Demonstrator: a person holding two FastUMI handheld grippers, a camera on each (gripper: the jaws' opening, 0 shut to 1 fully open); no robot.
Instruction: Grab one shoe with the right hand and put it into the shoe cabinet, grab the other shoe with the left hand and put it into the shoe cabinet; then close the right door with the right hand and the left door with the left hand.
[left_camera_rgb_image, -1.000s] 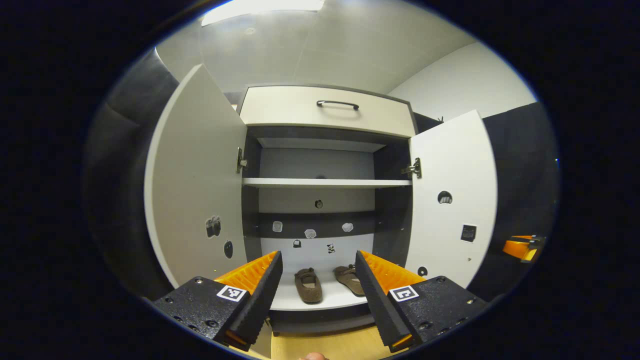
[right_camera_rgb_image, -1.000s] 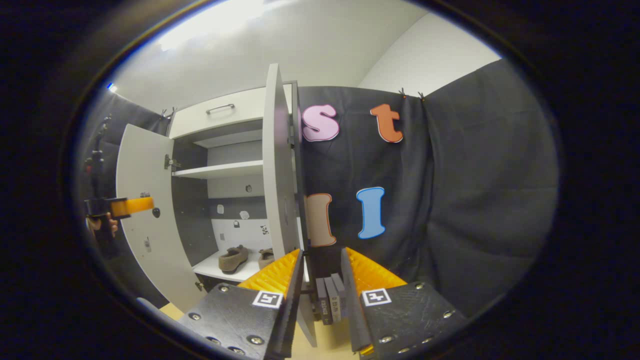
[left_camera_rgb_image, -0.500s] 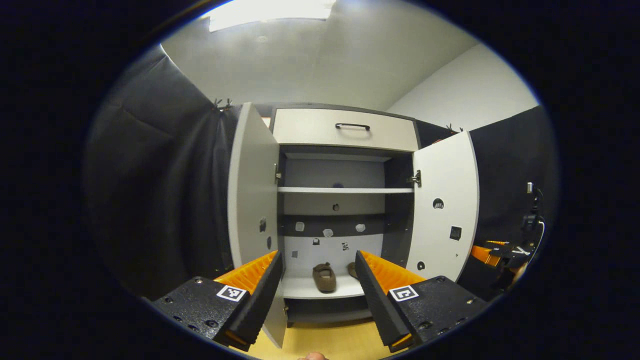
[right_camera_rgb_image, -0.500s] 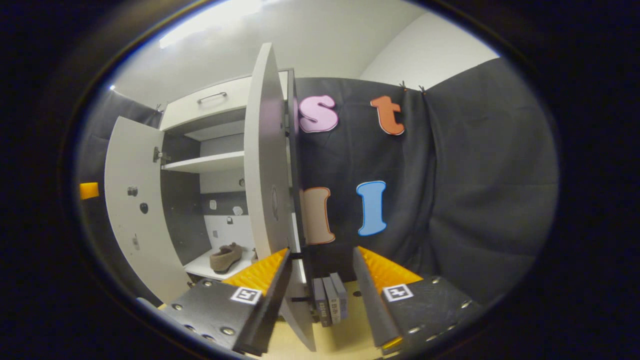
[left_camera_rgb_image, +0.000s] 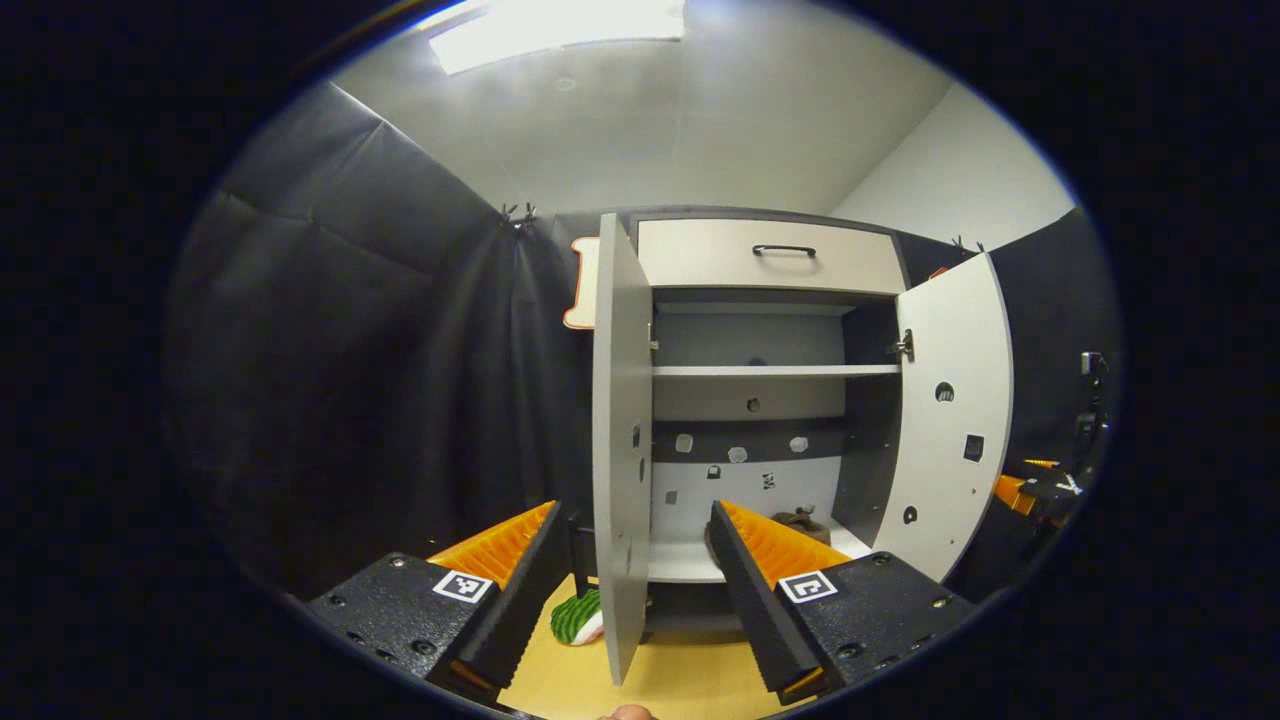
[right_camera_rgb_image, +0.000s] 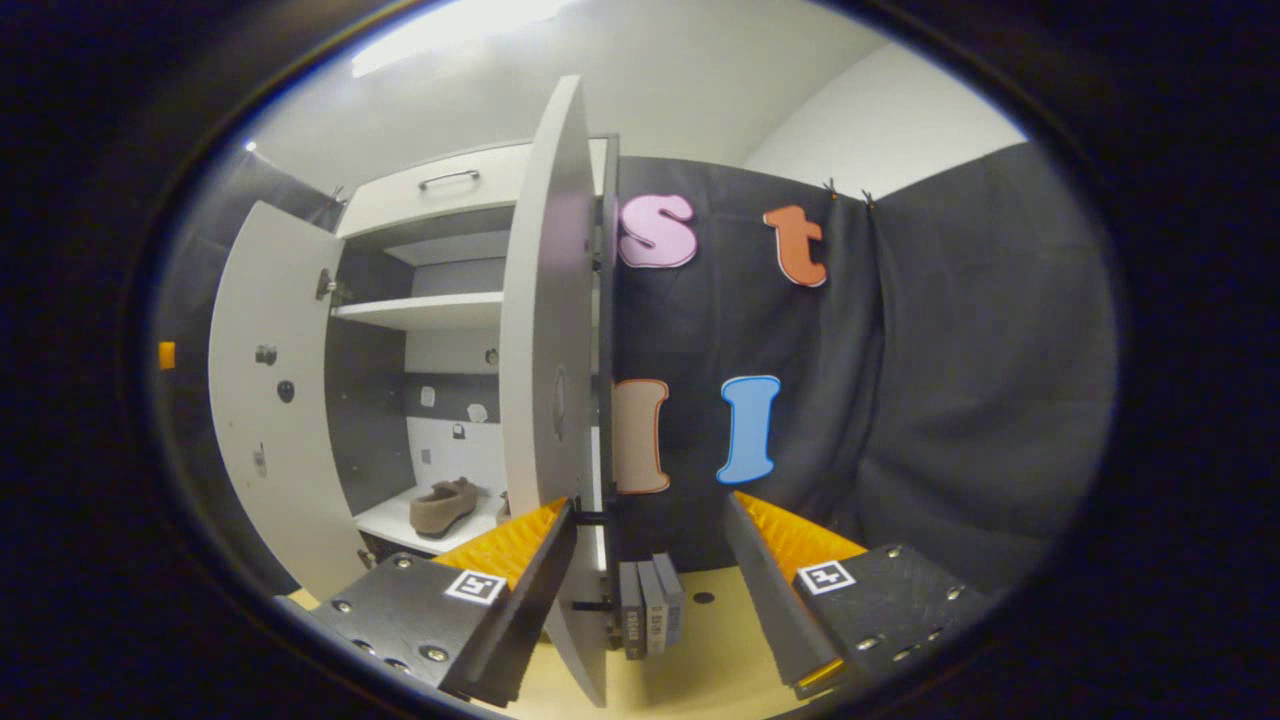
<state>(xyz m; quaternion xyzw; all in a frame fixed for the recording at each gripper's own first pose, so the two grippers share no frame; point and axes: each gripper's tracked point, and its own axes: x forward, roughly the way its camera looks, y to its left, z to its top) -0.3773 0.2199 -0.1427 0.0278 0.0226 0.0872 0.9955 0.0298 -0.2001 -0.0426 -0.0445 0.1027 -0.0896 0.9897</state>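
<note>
The shoe cabinet stands with both doors swung out. In the left gripper view its left door is edge-on, and my open left gripper has that door's lower edge between its spread fingers, not touching it. A brown shoe peeks from behind one finger on the bottom shelf. In the right gripper view the right door is edge-on, and my open right gripper straddles its lower edge. A brown shoe lies on the bottom shelf beyond it. The left door stands open farther off.
A green striped object lies on the wooden floor left of the left door. Several grey books stand on the floor behind the right door. The other gripper shows beyond the right door. Black cloth walls flank the cabinet.
My left gripper has swung left, so the left door went from broadside to edge-on between its fingers. My right gripper spread wider and stayed at the right door's edge. The shoes have not moved.
</note>
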